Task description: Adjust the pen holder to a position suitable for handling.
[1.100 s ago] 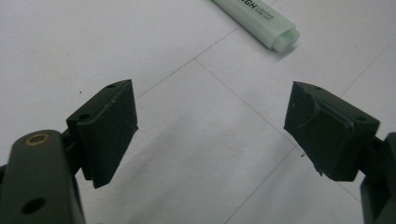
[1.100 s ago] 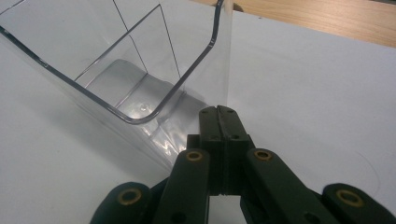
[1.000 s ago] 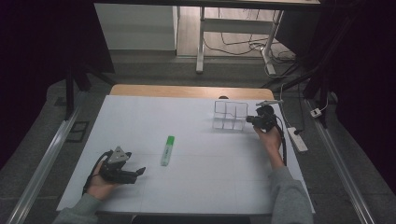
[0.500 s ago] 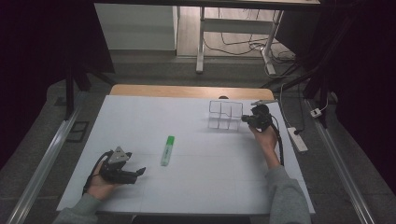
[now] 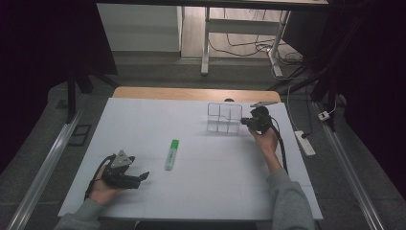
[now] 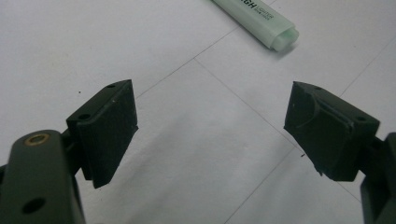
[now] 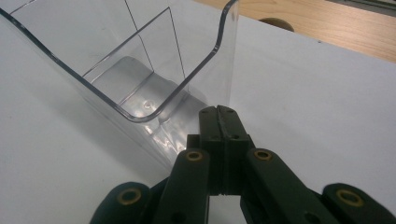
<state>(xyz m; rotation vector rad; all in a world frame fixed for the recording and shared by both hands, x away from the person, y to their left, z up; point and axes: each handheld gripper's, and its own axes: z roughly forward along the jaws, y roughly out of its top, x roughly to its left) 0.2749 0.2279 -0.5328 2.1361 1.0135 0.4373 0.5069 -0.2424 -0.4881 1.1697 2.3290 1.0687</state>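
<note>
A clear plastic organizer (image 5: 223,118) with several compartments stands at the back right of the white table (image 5: 201,191). My right gripper (image 5: 245,122) is at its right side. In the right gripper view the jaws (image 7: 220,111) are shut flat together, their tips against the foot of the organizer's (image 7: 140,88) corner wall. I cannot tell whether the thin wall is pinched between them. A green highlighter (image 5: 171,154) lies near the table's middle. My left gripper (image 5: 140,178) rests open at the front left, and the highlighter's end (image 6: 268,25) lies beyond its parted jaws (image 6: 210,126).
A wooden strip (image 5: 191,93) with a round hole (image 7: 275,23) runs along the table's far edge. A power strip (image 5: 305,143) and cables lie on the floor to the right. Faint pencil lines cross the white surface.
My right gripper and the clear organizer have slid a little to the left together. The left gripper and the highlighter have stayed put.
</note>
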